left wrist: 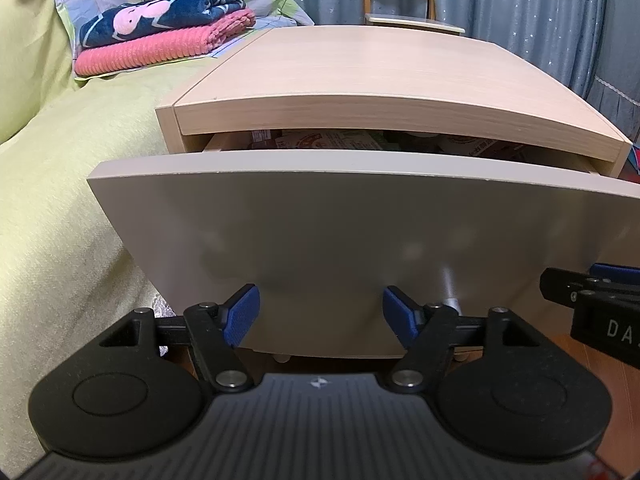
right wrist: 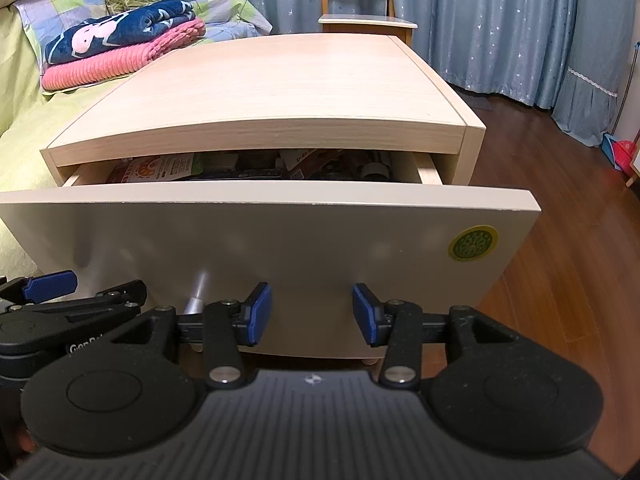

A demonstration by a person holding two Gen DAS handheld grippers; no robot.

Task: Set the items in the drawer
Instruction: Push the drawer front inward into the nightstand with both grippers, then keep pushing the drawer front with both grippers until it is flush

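The nightstand drawer (right wrist: 256, 240) sits part-open, packets crowded inside. Left gripper (left wrist: 320, 316) and right gripper (right wrist: 312, 314) face its front, fingers spread, empty, flanking the metal handle (right wrist: 196, 296), probably to push it shut.

**Mostly out of sight**

Inside the drawer (right wrist: 256, 200), only a thin strip of packets (right wrist: 160, 168) visible under the tabletop (right wrist: 260, 80); printing too small to read. Rest of the contents hidden behind the drawer front. Metal handle (right wrist: 196, 300) largely blocked by the right hand-held gripper (right wrist: 312, 312). In the left view, right hand-held gripper (left wrist: 600, 304) cut off by the edge, jaws not visible. Chair (right wrist: 360, 0) cropped at the top.
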